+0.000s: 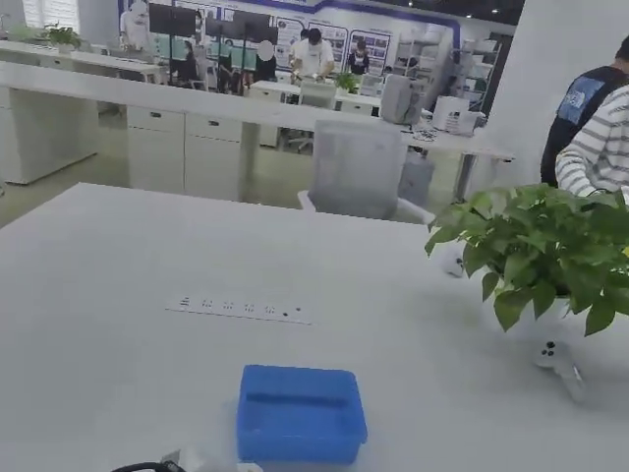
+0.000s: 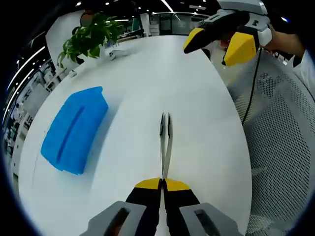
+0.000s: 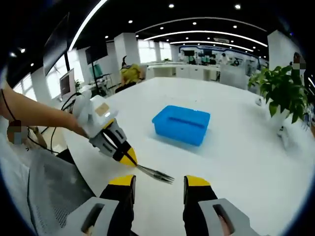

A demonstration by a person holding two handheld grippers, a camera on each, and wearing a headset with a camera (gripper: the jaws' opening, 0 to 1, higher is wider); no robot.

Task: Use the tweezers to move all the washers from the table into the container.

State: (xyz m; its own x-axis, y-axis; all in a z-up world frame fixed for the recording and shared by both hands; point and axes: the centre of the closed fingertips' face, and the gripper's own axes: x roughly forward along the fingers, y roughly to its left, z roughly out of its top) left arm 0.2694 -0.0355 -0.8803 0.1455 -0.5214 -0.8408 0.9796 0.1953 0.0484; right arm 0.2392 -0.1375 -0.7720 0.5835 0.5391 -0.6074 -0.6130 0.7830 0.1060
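Head view: the blue container (image 1: 301,413) sits on the counter (image 1: 118,295) near you. Left gripper view: your left hand-held gripper (image 2: 162,185) is clenched on the tweezers (image 2: 166,142), which point along the counter beside the container. Right gripper view: your right hand-held gripper (image 3: 160,181) is released and empty. Whether any washers are moved cannot be told; the transfer probably lies ahead.
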